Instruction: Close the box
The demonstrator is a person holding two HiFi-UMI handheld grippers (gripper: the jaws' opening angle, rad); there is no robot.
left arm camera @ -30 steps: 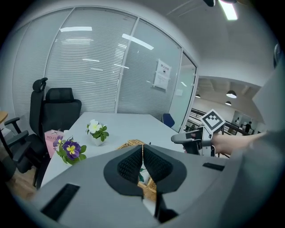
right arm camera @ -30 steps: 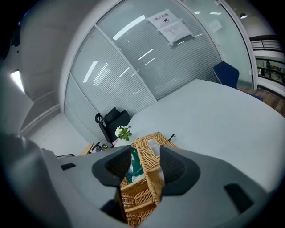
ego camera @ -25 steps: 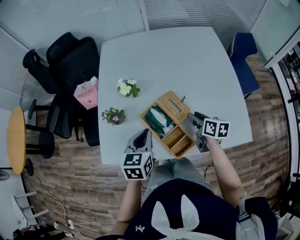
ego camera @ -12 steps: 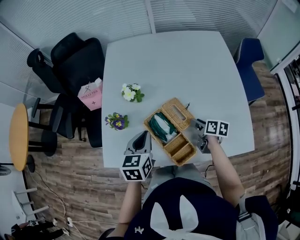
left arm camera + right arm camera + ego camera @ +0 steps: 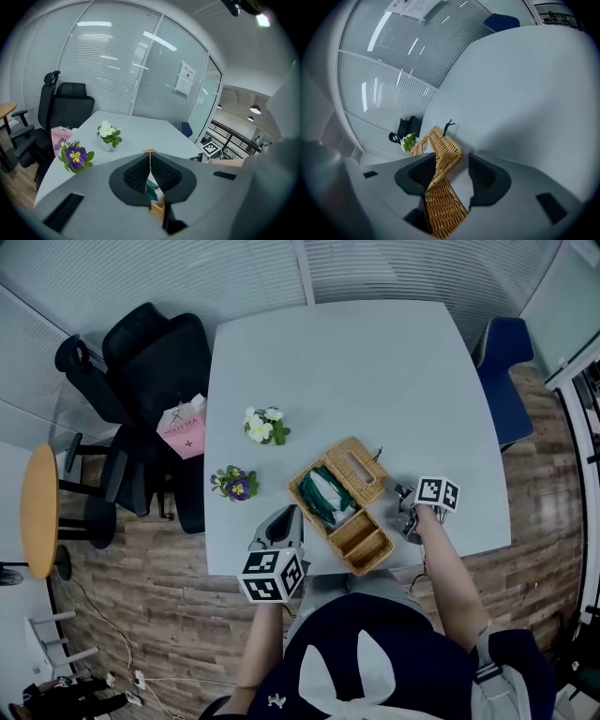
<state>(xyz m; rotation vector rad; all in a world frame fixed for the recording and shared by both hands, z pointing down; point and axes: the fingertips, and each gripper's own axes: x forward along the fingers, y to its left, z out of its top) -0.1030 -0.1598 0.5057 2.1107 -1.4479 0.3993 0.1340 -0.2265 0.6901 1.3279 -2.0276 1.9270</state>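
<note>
The wicker box [image 5: 361,538] stands near the front edge of the tabletop [image 5: 375,362] with its lid [image 5: 358,465] open. The right gripper [image 5: 452,164] is just beside the box's right side. Its fingers are wide apart and have just been opening, with wicker showing in the gap, unpressed. The left gripper [image 5: 150,158] hovers at the box's left, fingers together on nothing.

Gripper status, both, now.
Left gripper: closed on the box rim.
Right gripper: open, jaws just opened wider; the box's wicker side sits between them, not gripped.
</note>
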